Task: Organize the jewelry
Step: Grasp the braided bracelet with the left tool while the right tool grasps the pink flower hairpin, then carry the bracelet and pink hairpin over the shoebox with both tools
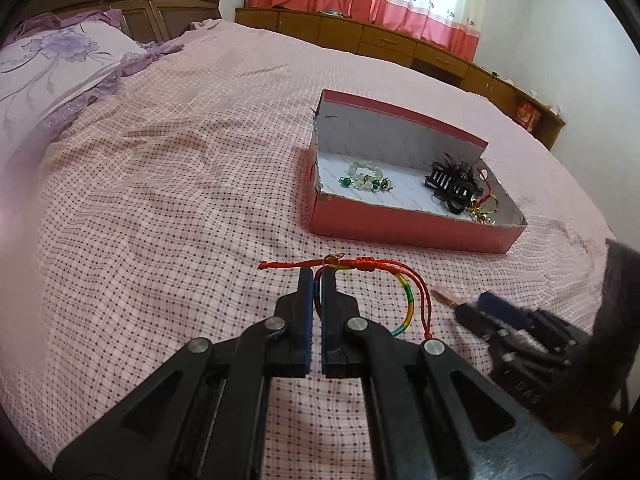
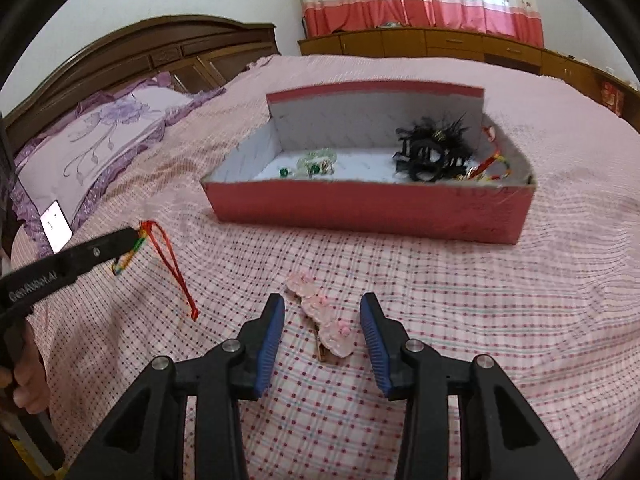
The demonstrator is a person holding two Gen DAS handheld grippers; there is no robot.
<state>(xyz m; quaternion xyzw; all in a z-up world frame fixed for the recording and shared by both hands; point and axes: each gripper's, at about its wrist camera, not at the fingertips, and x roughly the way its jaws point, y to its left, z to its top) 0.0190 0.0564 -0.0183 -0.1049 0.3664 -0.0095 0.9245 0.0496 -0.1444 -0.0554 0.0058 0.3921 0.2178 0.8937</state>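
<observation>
My left gripper (image 1: 317, 274) is shut on a rainbow cord bracelet (image 1: 408, 300) with red tie strings, held just above the checked bedspread; the bracelet (image 2: 138, 246) and left gripper (image 2: 134, 236) also show at the left of the right wrist view. My right gripper (image 2: 323, 312) stands open around a pink flower hair clip (image 2: 324, 320) lying on the bedspread, pads clear of it. In the left wrist view the right gripper (image 1: 476, 304) is blurred at the right. Ahead sits a red box (image 2: 360, 208) (image 1: 400, 228) holding a pale bead bracelet (image 1: 362, 174), a black feathered hair claw (image 2: 432, 152) and another red cord piece (image 2: 494, 164).
A lilac flowered pillow (image 1: 48, 68) lies at the bed's head by a wooden headboard (image 2: 168, 48). A phone (image 2: 56, 226) with a lit screen rests on the pillow's edge. Low wooden cabinets (image 1: 380, 40) and pink curtains line the far wall. A hand (image 2: 24, 384) grips the left tool.
</observation>
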